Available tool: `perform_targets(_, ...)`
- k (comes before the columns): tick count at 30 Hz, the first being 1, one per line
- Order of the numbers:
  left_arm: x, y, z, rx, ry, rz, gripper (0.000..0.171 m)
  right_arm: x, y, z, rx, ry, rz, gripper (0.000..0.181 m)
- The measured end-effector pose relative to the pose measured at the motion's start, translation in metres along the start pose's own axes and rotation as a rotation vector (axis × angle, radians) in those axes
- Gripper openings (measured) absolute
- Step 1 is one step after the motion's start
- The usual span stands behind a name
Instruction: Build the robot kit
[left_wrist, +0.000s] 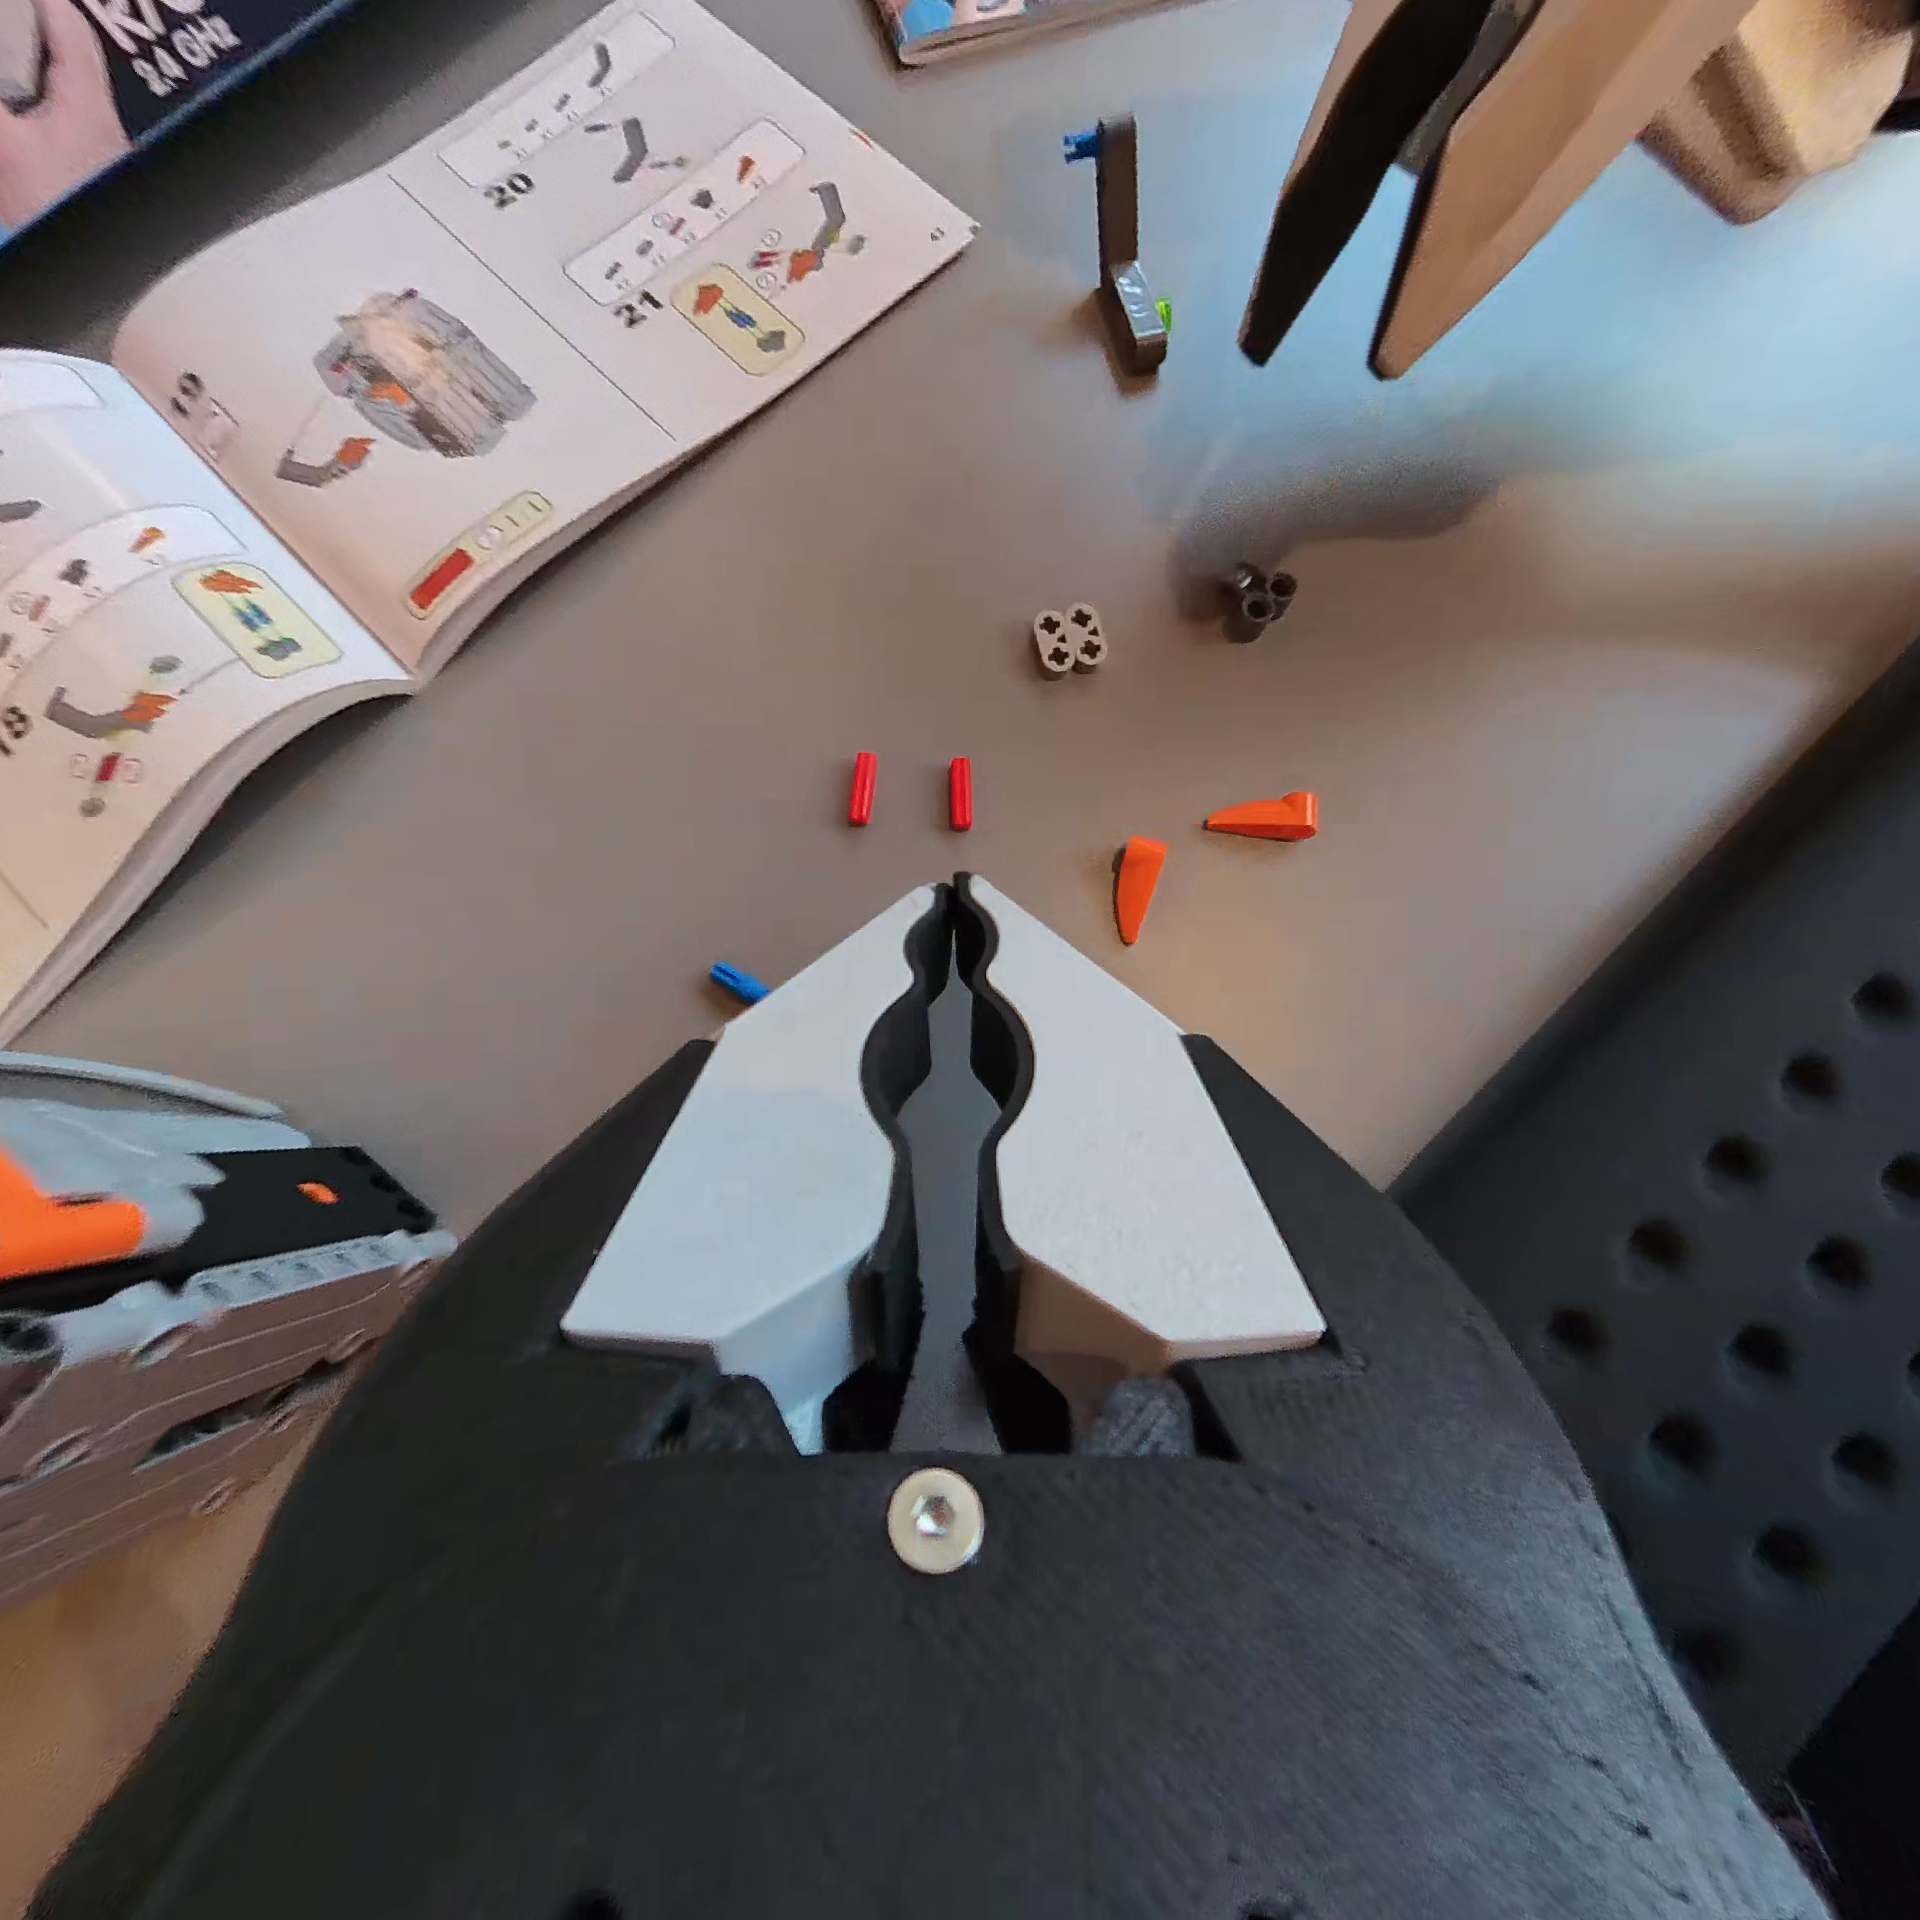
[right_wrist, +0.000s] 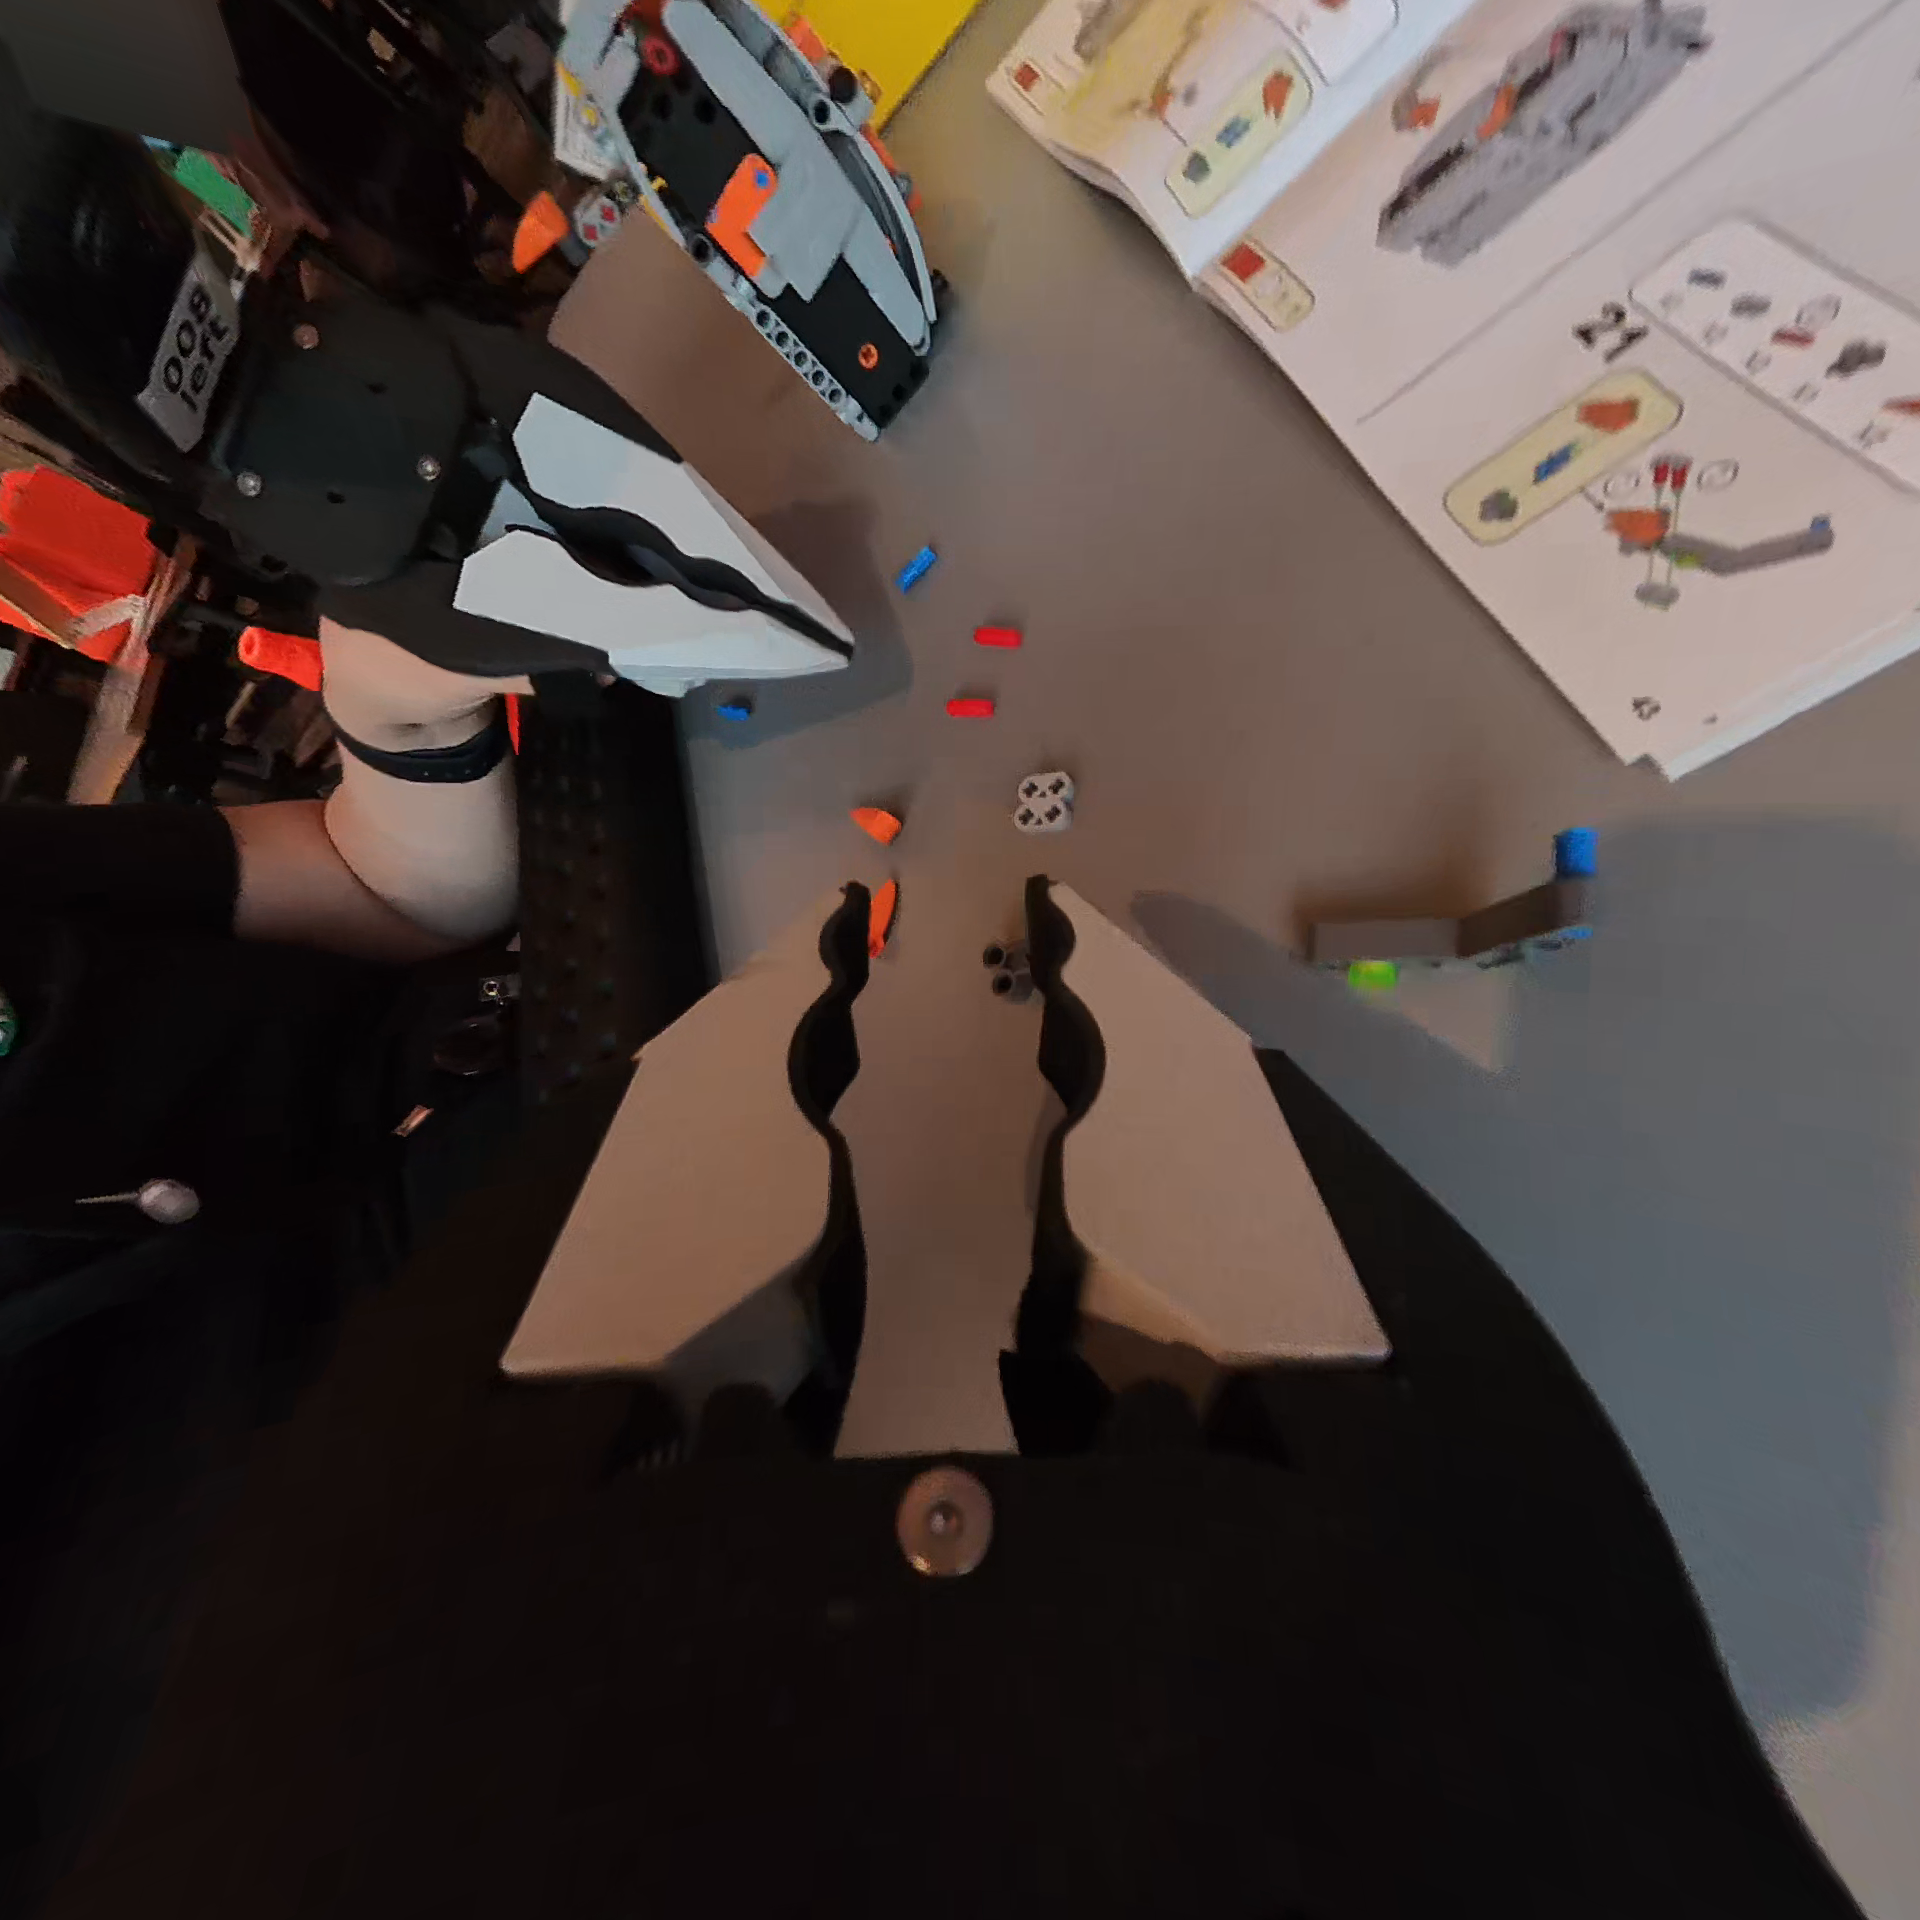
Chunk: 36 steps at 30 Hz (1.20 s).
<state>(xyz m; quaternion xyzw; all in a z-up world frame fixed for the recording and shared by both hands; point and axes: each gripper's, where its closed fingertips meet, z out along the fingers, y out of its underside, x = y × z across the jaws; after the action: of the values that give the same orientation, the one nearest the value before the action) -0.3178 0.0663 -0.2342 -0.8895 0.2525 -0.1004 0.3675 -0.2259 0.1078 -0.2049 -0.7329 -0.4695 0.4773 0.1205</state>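
Note:
My left gripper (left_wrist: 954, 888) is shut with nothing between its fingertips, low over a brown table (left_wrist: 623, 831). Just ahead of it lie two red pins (left_wrist: 861, 790) (left_wrist: 960, 795). Two orange wedge pieces (left_wrist: 1138, 888) (left_wrist: 1265, 817) lie to its right and a blue pin (left_wrist: 738, 982) to its left. My right gripper (right_wrist: 948, 891) is open and holds nothing. It hovers over the table, with an orange wedge (right_wrist: 883, 914) by its left finger and a dark grey connector (right_wrist: 1008, 971) by its right. A light grey connector (right_wrist: 1044, 802) lies just ahead of it.
An open instruction booklet (left_wrist: 416, 364) lies at the far left. A part-built grey, black and orange model (left_wrist: 187, 1299) stands at the near left. A dark grey angled beam (left_wrist: 1122, 249) with a blue pin stands at the back. A black perforated surface (left_wrist: 1714, 1247) borders the table on the right. Some 11 cm of space lies between my two pairs of fingers. From my right tips it is roughly 4 cm to the dark grey connector (right_wrist: 1008, 971); from my left, 10 cm. My left wrist view (left_wrist: 1276, 567) looks at it from another angle. Measured from the fingertips, the blue pin (left_wrist: 738, 982) is 5 cm or so from the left gripper and 15 cm from the right. The right camera catches it too, in the right wrist view (right_wrist: 922, 566).

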Motion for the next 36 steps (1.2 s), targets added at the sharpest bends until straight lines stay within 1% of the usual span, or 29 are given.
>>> perform_targets(2, -0.009, -0.001, -0.01, 0.014, -0.021, -0.021, 0.0, 0.0, -0.007, -0.001, 0.029, 0.031, -0.062, 0.028)
perform_targets(5, -0.018, 0.005, -0.03, 0.022, -0.028, -0.094, 0.0, 0.001, -0.016, -0.004, 0.078, 0.06, -0.098, 0.028)
perform_targets(8, -0.015, 0.023, -0.044, -0.036, 0.008, -0.149, 0.021, 0.002, -0.022, -0.009, 0.122, 0.063, -0.093, 0.028)
perform_targets(11, -0.01, 0.043, -0.052, -0.107, 0.024, -0.138, 0.026, 0.003, -0.025, -0.012, 0.141, 0.061, -0.081, 0.028)
perform_targets(13, -0.012, 0.051, -0.057, -0.123, 0.017, -0.107, 0.017, 0.005, -0.025, -0.013, 0.148, 0.065, -0.078, 0.028)
perform_targets(14, -0.011, 0.052, -0.058, -0.123, 0.026, -0.086, 0.013, 0.006, -0.026, -0.012, 0.148, 0.066, -0.076, 0.028)
perform_targets(15, -0.011, 0.055, -0.059, -0.129, 0.034, -0.069, 0.013, 0.007, -0.025, -0.012, 0.146, 0.066, -0.073, 0.028)
perform_targets(17, -0.009, 0.062, -0.057, -0.152, 0.057, -0.059, 0.019, 0.007, -0.024, -0.011, 0.139, 0.065, -0.07, 0.028)
perform_targets(19, 0.003, 0.064, -0.055, -0.16, 0.14, -0.078, 0.02, 0.008, -0.023, -0.01, 0.13, 0.068, -0.07, 0.028)
perform_targets(20, 0.006, 0.067, -0.054, -0.174, 0.158, -0.086, 0.021, 0.008, -0.021, -0.009, 0.123, 0.07, -0.069, 0.028)
perform_targets(22, 0.004, 0.076, -0.05, -0.228, 0.129, -0.058, 0.027, 0.008, -0.02, -0.007, 0.114, 0.067, -0.067, 0.028)
perform_targets(23, 0.001, 0.081, -0.048, -0.257, 0.102, -0.023, 0.027, 0.008, -0.019, -0.006, 0.11, 0.065, -0.067, 0.028)
perform_targets(25, 0.001, 0.081, -0.047, -0.265, 0.065, 0.051, 0.015, 0.007, -0.018, -0.004, 0.1, 0.063, -0.071, 0.028)
perform_targets(26, 0.004, 0.081, -0.046, -0.267, 0.067, 0.084, 0.004, 0.006, -0.017, -0.003, 0.094, 0.063, -0.074, 0.028)
perform_targets(30, 0.005, 0.075, -0.042, -0.246, 0.041, 0.167, 0.003, 0.0, -0.018, 0.0, 0.093, 0.042, -0.093, 0.028)
perform_targets(33, 0.004, 0.062, -0.043, -0.168, 0.046, 0.157, 0.003, -0.014, -0.024, 0.001, 0.125, 0.004, -0.154, 0.028)
perform_targets(36, 0.004, 0.043, -0.048, -0.048, 0.02, 0.183, 0.003, -0.044, -0.03, 0.007, 0.169, -0.083, -0.287, 0.028)
